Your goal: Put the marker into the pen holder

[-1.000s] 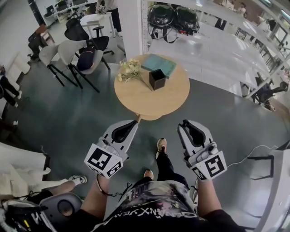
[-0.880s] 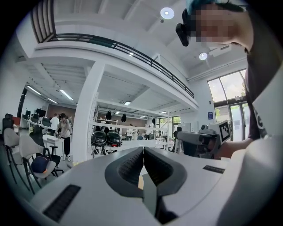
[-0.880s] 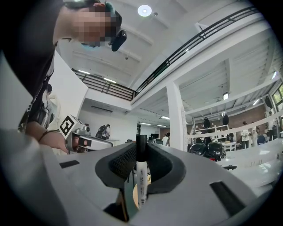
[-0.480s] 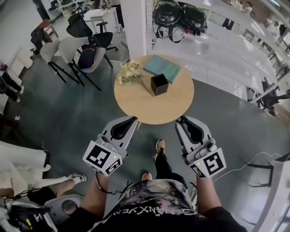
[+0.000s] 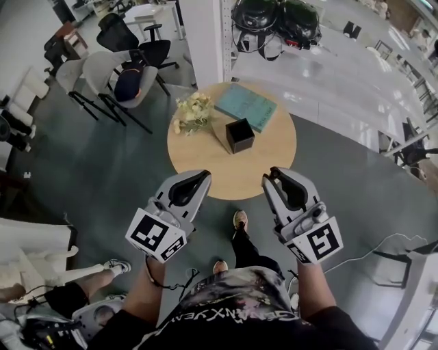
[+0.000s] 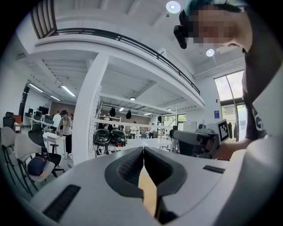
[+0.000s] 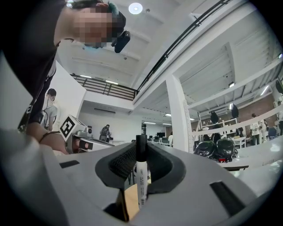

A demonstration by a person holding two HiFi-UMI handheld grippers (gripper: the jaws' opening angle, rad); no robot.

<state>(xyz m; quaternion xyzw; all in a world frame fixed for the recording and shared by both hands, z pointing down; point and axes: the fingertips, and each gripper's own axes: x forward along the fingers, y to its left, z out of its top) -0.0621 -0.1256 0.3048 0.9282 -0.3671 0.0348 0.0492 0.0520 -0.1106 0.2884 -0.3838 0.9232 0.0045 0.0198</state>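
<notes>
1. While you hold both tools out over the grey floor (image 5: 102,178), your left gripper (image 5: 197,179) and your right gripper (image 5: 275,175) sit side by side. In the head view their tips reach the near edge of the round wooden table (image 5: 233,172).
2. Your right gripper's jaws are clamped on the marker (image 7: 141,176). It stands upright between the ribbed pads (image 7: 126,163), with its black cap at the top. Its white printed barrel runs down below the grip.
3. Your left gripper's jaws are drawn together until their tips meet, and nothing sits between them. Only a tan surface shows through the narrow slit lower down, in the left gripper view.
4. The pen holder (image 5: 239,135), a black square box with an open top, stands near the middle of the table. It is beyond both grippers and well apart from them.
5. A teal book (image 5: 248,106) lies flat just behind the pen holder, on the far side of the table. A bunch of pale flowers (image 5: 191,111) rests to the left of the pen holder, near the table's rim.
6. Past the table rises a white pillar (image 5: 205,41). Dark helmets (image 5: 277,17) sit on the white shelf to its right. Office chairs (image 5: 102,75) stand on the floor to the left.
7. Your shoe (image 5: 239,220) shows on the floor between the two grippers, just short of the table.
</notes>
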